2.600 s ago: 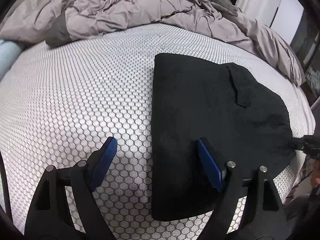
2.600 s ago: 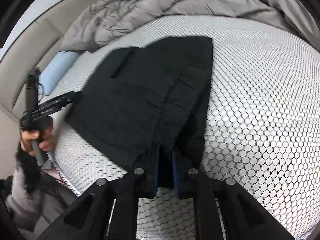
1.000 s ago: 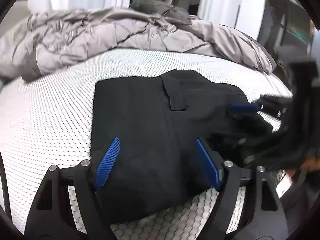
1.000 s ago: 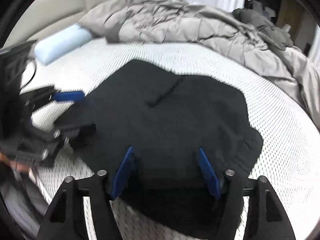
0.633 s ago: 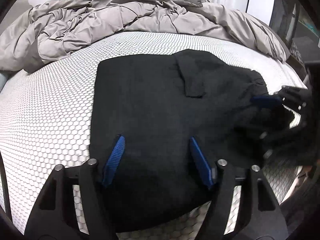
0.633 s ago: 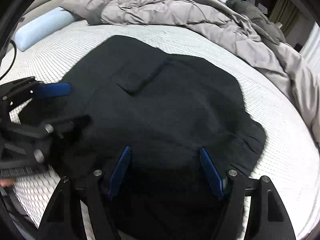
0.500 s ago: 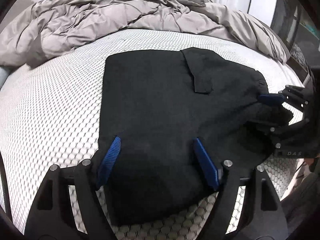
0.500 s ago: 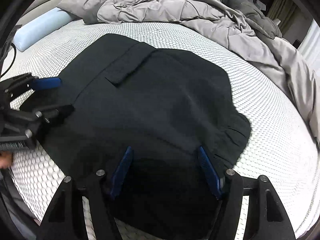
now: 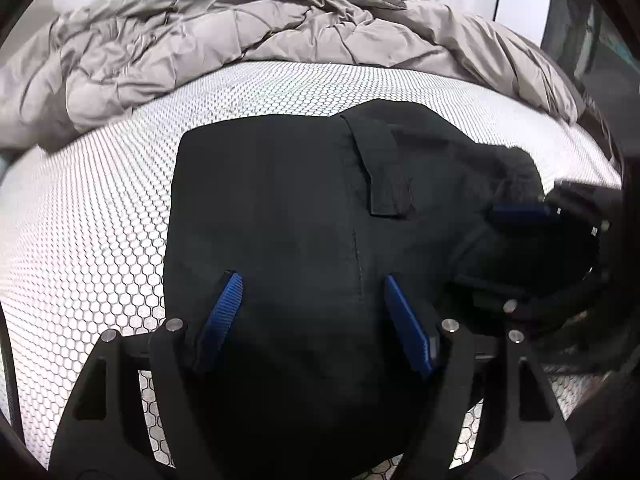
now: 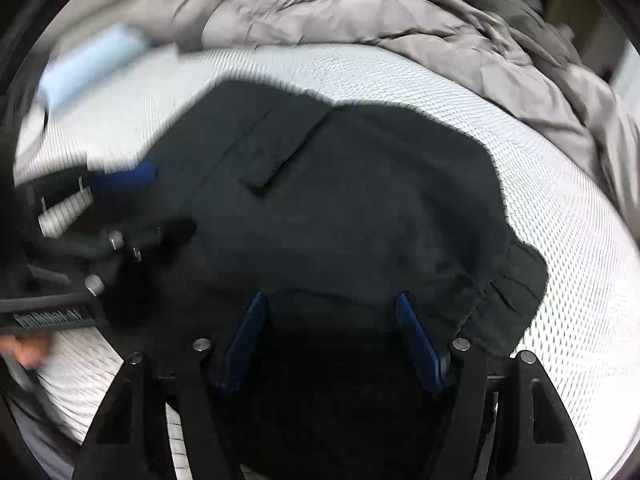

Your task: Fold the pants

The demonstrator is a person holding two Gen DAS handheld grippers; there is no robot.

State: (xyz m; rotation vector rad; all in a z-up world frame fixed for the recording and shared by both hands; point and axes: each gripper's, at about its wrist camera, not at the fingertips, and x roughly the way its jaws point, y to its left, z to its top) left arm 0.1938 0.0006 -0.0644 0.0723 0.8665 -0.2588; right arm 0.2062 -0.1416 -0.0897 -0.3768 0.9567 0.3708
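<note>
Your left tool (image 9: 312, 300) is wide open over the black pants (image 9: 300, 208). Your right tool (image 10: 330, 320) is wide open too. The pants lie folded on the bed (image 9: 80, 220), blanket (image 9: 200, 40) at 12 o'clock.

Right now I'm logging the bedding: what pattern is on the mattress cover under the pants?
White with a dark honeycomb of small hexagons, on the mattress cover; sharpest in the left wrist view.

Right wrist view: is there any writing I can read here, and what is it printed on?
One label only, on the body of the left gripper at the left edge: pale lettering, too blurred to read.
Pants, quilt and mattress: no writing.
</note>
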